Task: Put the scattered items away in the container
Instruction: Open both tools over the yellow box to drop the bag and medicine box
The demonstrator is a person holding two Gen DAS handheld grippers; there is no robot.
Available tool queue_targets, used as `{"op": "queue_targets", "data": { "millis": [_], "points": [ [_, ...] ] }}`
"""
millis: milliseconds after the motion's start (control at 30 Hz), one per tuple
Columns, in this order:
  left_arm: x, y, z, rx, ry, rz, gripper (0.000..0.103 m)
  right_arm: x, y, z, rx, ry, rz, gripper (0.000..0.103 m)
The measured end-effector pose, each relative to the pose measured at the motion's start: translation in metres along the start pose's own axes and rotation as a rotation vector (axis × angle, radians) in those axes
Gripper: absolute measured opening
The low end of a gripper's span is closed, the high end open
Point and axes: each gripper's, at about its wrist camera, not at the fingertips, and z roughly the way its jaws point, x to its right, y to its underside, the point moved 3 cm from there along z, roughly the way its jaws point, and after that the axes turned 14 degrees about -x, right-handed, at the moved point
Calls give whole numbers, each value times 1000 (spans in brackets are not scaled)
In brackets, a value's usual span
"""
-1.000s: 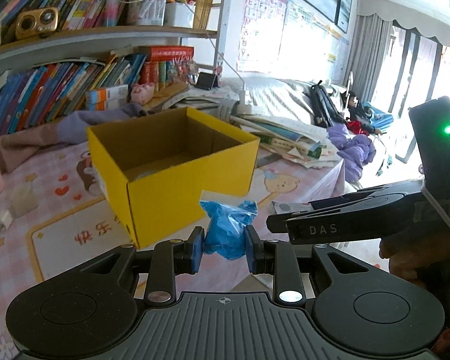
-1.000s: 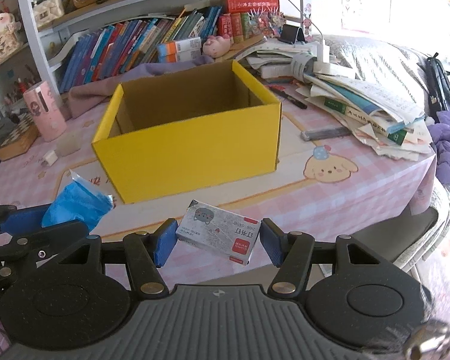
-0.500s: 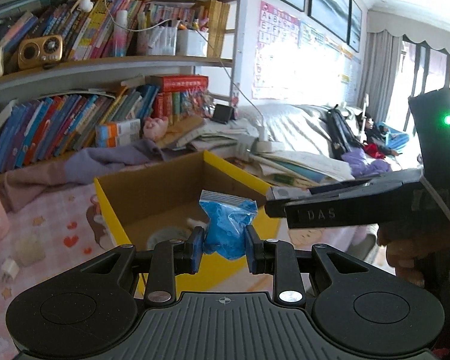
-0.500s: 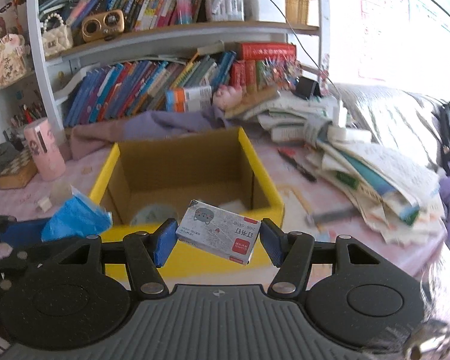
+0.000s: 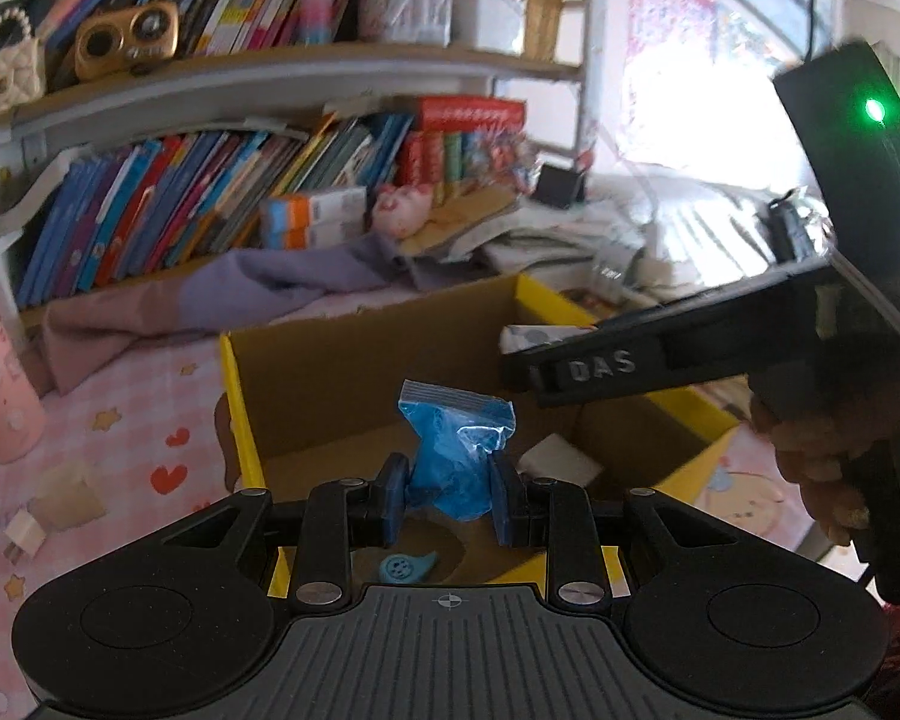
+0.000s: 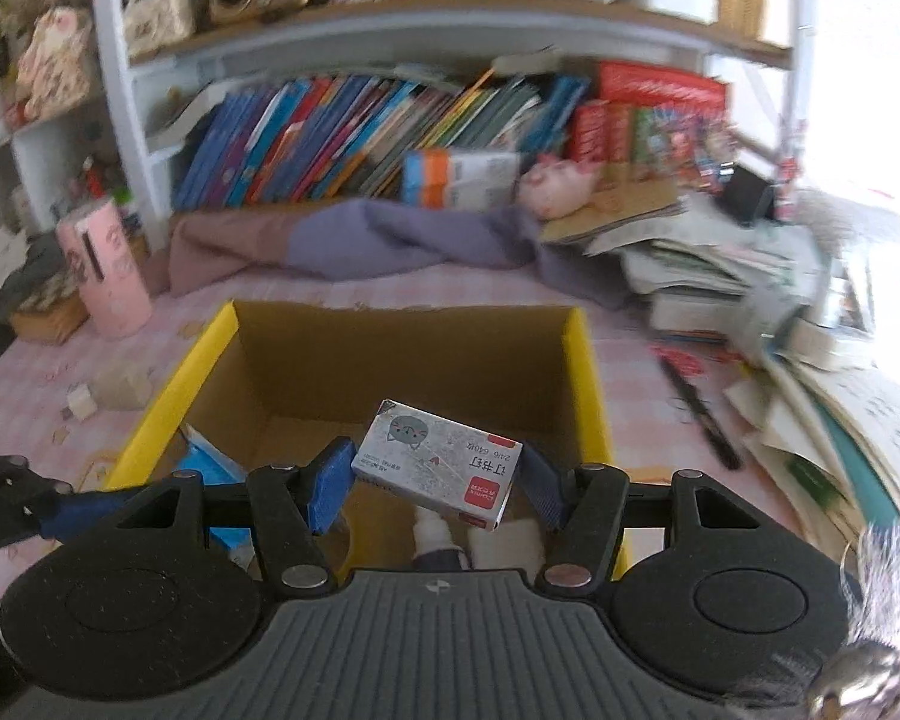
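My left gripper (image 5: 449,503) is shut on a small blue plastic bag (image 5: 455,450) and holds it over the open yellow cardboard box (image 5: 240,396). My right gripper (image 6: 437,489) is shut on a grey staple box with a red label (image 6: 435,462) and holds it over the same yellow box (image 6: 582,372). In the box lie a blue whistle-like piece (image 5: 403,567), a white block (image 5: 561,461) and a small bottle (image 6: 432,534). The right gripper's finger (image 5: 660,360) crosses the left wrist view at the right. The blue bag also shows in the right wrist view (image 6: 210,468).
The box stands on a pink checked tablecloth (image 6: 60,372). A pink cup (image 6: 105,270) and small white pieces (image 5: 24,534) lie to the left. Stacked books and papers (image 6: 810,372) and a black pen (image 6: 699,414) lie to the right. A bookshelf (image 6: 360,138) and purple cloth (image 6: 390,240) are behind.
Both grippers have moved forward and up, from in front of the box to above its opening. Each still holds its item.
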Motion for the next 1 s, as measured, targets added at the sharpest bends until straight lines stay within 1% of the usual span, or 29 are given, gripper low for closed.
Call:
{"op": "queue_targets", "data": {
  "millis": [133,267,467,600,633,800,833,867,900,933,967,1000],
  "points": [
    [2,-1,20,-57,-32,-14,27,-3,-13,31,-64,-31,-67,58],
    [3,-1,36,-105,-49,-29,27,-2,-22,58,-144,-55,-97,58],
    [3,-4,39,-122,-35,-68,27,-4,-34,79,-204,-73,-138,58],
    [-1,-2,40,-136,-9,-123,29,-9,-36,89,-248,-91,-146,58],
    [-1,-1,40,-136,-11,-129,31,-11,-36,91,-257,-93,-149,58],
    [0,-1,37,-120,-42,-112,32,-14,-35,94,-278,-94,-163,58],
    [0,-1,35,-112,-50,-107,36,-14,-35,94,-282,-94,-161,58],
    [0,0,33,-101,-59,-104,43,-13,-35,94,-285,-93,-158,58],
    [0,0,31,-88,-61,-100,46,-13,-35,94,-285,-91,-157,58],
    [1,0,29,-77,-62,-94,58,-13,-35,94,-285,-89,-157,58],
    [2,0,26,-65,-72,-88,71,-14,-36,94,-282,-88,-157,58],
    [3,0,24,-50,-88,-80,75,-14,-36,93,-279,-87,-155,59]
  ]
}}
